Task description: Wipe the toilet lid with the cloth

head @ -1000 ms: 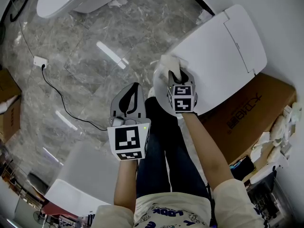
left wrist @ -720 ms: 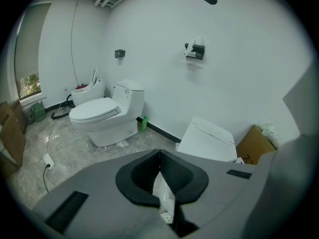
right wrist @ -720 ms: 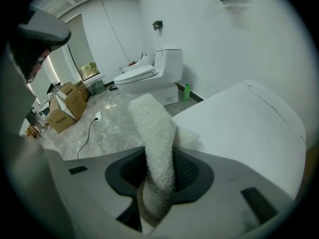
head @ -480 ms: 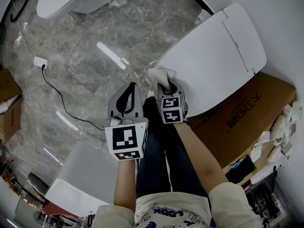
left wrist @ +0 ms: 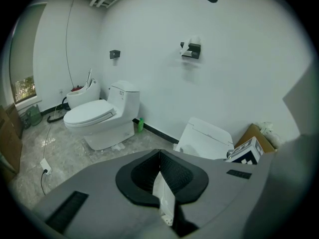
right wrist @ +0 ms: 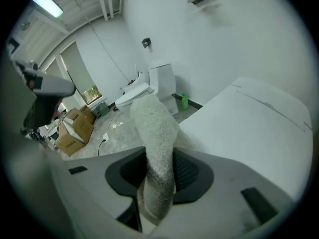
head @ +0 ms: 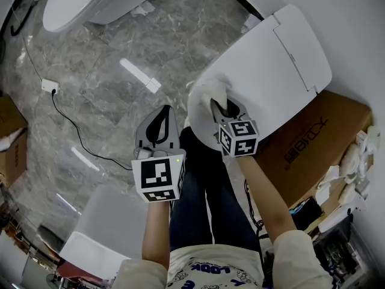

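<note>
The white toilet lid [head: 271,65] lies shut at the right of the head view. A fluffy white cloth [head: 207,92] rests on its near left end. My right gripper [head: 224,108] is shut on that cloth and presses it to the lid. In the right gripper view the cloth [right wrist: 157,133] sticks up between the jaws, with the lid [right wrist: 249,128] to the right. My left gripper [head: 162,122] hovers over the floor left of the toilet, shut with nothing in it. In the left gripper view my left gripper [left wrist: 159,156] has its jaws together, and the lid [left wrist: 207,138] shows beyond.
A second white toilet [head: 78,2] stands at the top left. A socket block with a black cable [head: 49,86] lies on the marble floor. A brown cardboard box [head: 313,137] sits right of the toilet, cluttered items beyond. A paper holder [left wrist: 191,49] hangs on the wall.
My right gripper drew the cloth back toward the lid's near left edge, then slid it to the right along that end. The left gripper has hardly moved.
</note>
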Demonstrator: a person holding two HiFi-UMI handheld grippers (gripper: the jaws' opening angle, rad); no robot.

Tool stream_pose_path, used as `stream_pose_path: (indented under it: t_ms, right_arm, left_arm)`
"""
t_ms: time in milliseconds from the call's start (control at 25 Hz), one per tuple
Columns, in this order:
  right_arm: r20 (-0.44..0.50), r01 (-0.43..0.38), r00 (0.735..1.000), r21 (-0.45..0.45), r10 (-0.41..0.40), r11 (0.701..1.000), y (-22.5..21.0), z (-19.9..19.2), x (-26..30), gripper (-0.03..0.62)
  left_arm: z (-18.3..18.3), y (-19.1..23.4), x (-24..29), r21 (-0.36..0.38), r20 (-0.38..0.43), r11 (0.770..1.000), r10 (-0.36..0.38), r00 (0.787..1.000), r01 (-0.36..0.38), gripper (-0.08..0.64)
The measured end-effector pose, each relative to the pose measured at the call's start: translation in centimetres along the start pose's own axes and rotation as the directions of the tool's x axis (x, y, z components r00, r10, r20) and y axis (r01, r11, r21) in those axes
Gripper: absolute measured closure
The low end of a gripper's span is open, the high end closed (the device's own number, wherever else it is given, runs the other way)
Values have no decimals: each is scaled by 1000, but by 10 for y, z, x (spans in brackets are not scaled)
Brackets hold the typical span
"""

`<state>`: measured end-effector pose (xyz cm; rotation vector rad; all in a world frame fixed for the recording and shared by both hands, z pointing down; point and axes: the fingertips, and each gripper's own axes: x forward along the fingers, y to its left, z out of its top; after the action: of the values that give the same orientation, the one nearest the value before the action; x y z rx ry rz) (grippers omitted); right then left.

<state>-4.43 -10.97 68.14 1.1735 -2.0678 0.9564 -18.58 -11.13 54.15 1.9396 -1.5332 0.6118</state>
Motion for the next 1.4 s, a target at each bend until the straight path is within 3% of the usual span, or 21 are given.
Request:
stream_pose_path:
  t_ms: [160, 320, 480, 640, 1160, 1400]
  right_arm:
    - [92, 75, 993, 59, -80, 995, -66, 40, -25, 474]
    - [147, 196, 966, 130, -214, 972, -154, 73, -51, 474]
    - [153, 316, 929, 145, -337, 937, -232, 93, -73, 474]
    - [127, 385, 907, 137, -401, 913, -283, 98, -75, 474]
    - [-15, 448, 893, 97, -449, 889, -341, 78, -29, 471]
    - [2, 443, 893, 170, -450, 880, -342, 73, -27, 469]
  left_arm:
    - [14, -14, 11, 24, 9, 999, -32, 999, 31, 555]
    - [24, -33, 25, 45, 5, 997, -68, 998, 67, 555]
    - [32, -54, 42, 63, -8, 992, -105, 994, 105, 555]
    - [39, -74, 59, 94, -17, 985, -143, 990, 144, 555]
    - [36, -93, 84, 131, -62, 975, -171, 983, 178, 555]
    - [29, -83, 83, 117, -72, 981, -147, 987, 154, 555]
